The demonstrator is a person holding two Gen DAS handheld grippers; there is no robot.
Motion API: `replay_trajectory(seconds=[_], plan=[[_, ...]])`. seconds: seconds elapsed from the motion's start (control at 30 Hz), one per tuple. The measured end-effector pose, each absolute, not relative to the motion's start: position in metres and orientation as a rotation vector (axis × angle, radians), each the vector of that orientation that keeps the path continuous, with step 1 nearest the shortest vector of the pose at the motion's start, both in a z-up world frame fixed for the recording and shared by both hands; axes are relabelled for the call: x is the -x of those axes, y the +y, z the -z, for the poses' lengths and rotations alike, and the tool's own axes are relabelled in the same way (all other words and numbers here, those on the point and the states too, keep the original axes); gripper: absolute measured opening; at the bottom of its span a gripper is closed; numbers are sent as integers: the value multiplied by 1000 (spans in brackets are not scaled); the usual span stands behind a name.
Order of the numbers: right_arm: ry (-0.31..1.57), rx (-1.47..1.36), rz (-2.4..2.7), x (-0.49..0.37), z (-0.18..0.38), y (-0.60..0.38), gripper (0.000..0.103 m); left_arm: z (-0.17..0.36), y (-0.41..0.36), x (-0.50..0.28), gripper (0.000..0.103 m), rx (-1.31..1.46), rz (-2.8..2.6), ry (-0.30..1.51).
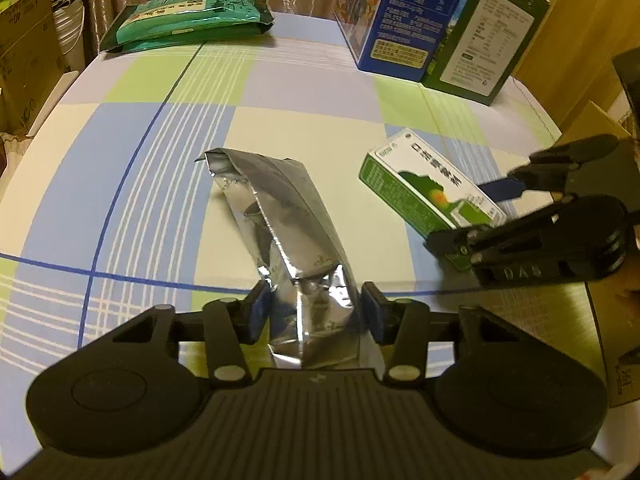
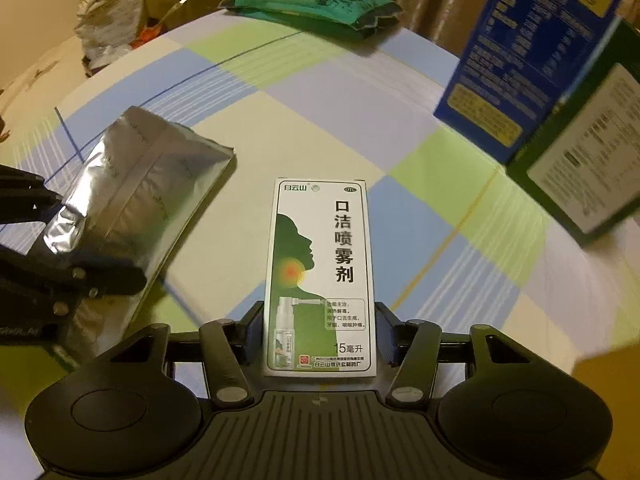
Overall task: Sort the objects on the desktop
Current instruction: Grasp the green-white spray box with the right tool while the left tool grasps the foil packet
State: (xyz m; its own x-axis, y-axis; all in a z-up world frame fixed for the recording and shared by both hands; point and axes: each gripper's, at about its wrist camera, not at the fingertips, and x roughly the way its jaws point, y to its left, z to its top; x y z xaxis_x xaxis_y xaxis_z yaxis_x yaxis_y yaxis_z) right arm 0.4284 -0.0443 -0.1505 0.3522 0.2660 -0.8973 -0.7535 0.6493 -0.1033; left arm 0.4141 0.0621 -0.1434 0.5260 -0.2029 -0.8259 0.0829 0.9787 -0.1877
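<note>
Your left gripper (image 1: 316, 312) clamps the near end of the silver foil pouch (image 1: 276, 216), lying just left of the spray box (image 2: 322, 276), whose near end your right gripper (image 2: 320, 336) brackets, ready for sorting.

I see the foil pouch (image 1: 280, 236) lying on the table (image 1: 304, 100), the small box (image 2: 322, 276) just to its right; packets (image 1: 188, 20) sit far back left, two cartons (image 1: 432, 24) back right.
</note>
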Motion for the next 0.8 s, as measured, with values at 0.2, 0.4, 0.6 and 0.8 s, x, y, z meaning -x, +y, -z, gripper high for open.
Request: replay_trajectory(seconds=[0.2,0.4,0.6,0.8], plan=[[1104,355,-587,-374,138,-87,52,138,43,-375,40,60,224,1040],[1155,168,-485,-293,137,-139,52,129,16,-301,39,-21,313,1067],[1133,203,-415,-220,141,-166,52,128,14,-246,39,-27,360,1081],[1099,194,-412,-212,139,-167,54,130,11,-245,46,-30,346,1090]])
